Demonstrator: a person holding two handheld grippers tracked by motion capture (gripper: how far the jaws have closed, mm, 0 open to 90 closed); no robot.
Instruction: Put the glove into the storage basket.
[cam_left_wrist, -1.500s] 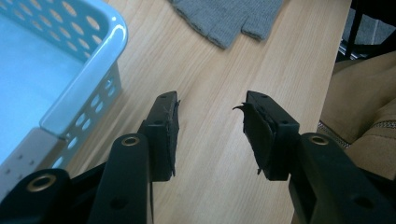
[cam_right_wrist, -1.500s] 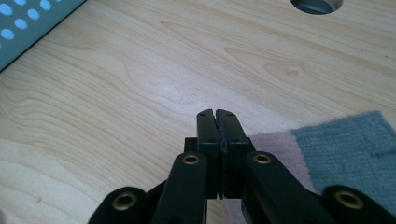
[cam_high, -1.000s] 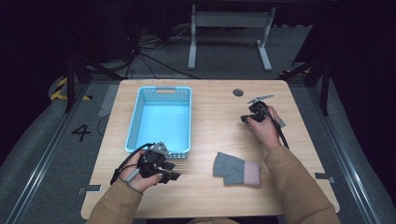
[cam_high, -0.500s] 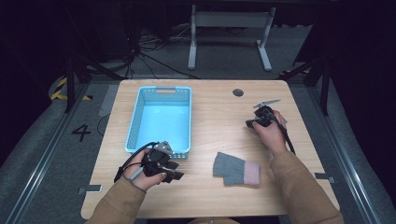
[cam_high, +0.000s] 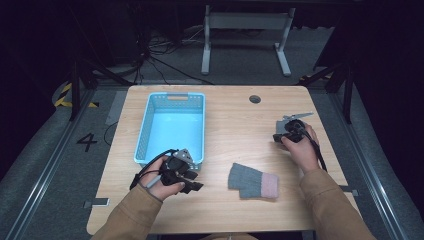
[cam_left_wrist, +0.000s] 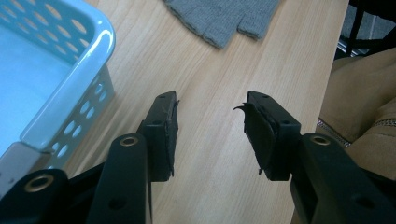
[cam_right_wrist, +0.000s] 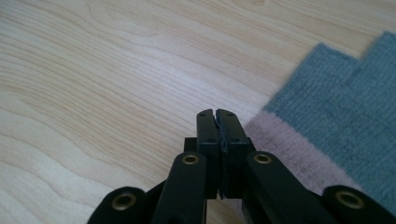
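Lying between glove (cam_high: 253, 180) and left gripper (cam_high: 190, 181): bare table (cam_high: 235, 125).

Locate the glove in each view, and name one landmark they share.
High view: glove lies at the table's near edge, between the hands.
Left gripper view: top centre, finger ends toward the camera.
Right gripper view: right side, pink cuff nearest.
Shared landmark: the wooden table.

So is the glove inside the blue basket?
No, the glove lies flat on the wooden table, beside the blue basket, not in it.
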